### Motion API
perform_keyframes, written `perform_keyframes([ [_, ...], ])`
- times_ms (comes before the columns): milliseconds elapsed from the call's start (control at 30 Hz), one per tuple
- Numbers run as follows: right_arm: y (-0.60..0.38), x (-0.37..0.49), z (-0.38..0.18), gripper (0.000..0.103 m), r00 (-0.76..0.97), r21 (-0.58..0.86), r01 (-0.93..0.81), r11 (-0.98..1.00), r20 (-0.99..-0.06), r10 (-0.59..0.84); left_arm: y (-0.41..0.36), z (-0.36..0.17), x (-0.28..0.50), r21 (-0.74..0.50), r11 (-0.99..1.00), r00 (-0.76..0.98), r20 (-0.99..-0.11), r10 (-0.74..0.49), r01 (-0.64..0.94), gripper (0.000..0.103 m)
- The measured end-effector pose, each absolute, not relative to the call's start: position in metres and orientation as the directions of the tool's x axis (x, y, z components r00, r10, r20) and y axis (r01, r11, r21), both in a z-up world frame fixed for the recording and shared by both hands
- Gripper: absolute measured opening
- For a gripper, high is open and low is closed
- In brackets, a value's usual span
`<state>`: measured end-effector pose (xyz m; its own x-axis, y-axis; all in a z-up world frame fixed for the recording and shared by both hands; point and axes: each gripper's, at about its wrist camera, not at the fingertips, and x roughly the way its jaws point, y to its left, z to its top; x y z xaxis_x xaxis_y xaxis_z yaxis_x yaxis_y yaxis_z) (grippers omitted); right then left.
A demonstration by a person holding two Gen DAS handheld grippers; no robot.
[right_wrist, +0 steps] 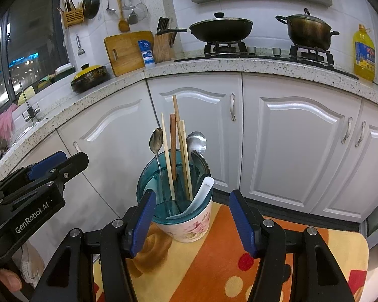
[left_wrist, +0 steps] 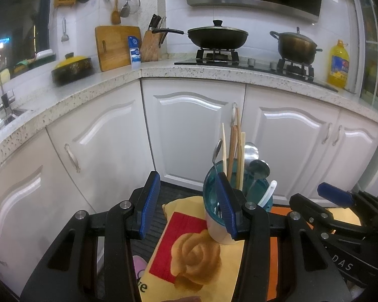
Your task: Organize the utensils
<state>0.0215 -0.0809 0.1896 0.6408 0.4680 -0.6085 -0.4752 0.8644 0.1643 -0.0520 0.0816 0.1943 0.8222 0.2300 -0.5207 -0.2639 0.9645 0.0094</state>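
A floral cup with a teal insert (right_wrist: 189, 229) stands on a yellow, red and orange cloth (right_wrist: 214, 256). It holds wooden chopsticks (right_wrist: 175, 151), two metal spoons (right_wrist: 155, 138) and a white plastic spoon (right_wrist: 204, 191). My right gripper (right_wrist: 192, 222) is open just in front of the cup, one blue pad beside its left rim and a gap at the other. In the left wrist view the cup (left_wrist: 216, 231) sits behind the right finger of my left gripper (left_wrist: 189, 203), which is open with only cloth (left_wrist: 189, 251) showing between its pads. Each gripper appears in the other's view: left gripper (right_wrist: 70, 157), right gripper (left_wrist: 312, 196).
White cabinet doors (right_wrist: 297, 151) rise close behind the cloth's far edge. Above, a speckled counter (left_wrist: 189, 71) carries a wok (left_wrist: 218, 36), a pot (left_wrist: 296, 45), an oil bottle (left_wrist: 338, 63), a cutting board (left_wrist: 114, 46), a knife block (left_wrist: 151, 45) and a sink at left. A person's fingertip (right_wrist: 7, 279) shows.
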Motion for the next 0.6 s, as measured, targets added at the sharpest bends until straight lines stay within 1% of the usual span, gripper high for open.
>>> perform_keyframes([
  [600, -0.0800, 0.0207, 0.1888, 0.058, 0.639, 0.165, -0.475, 0.864, -0.610, 0.468, 0.0803, 0.1935, -0.0510, -0.001, 0.966, 0.820, -0.528, 0.219, -0.259, 0.045],
])
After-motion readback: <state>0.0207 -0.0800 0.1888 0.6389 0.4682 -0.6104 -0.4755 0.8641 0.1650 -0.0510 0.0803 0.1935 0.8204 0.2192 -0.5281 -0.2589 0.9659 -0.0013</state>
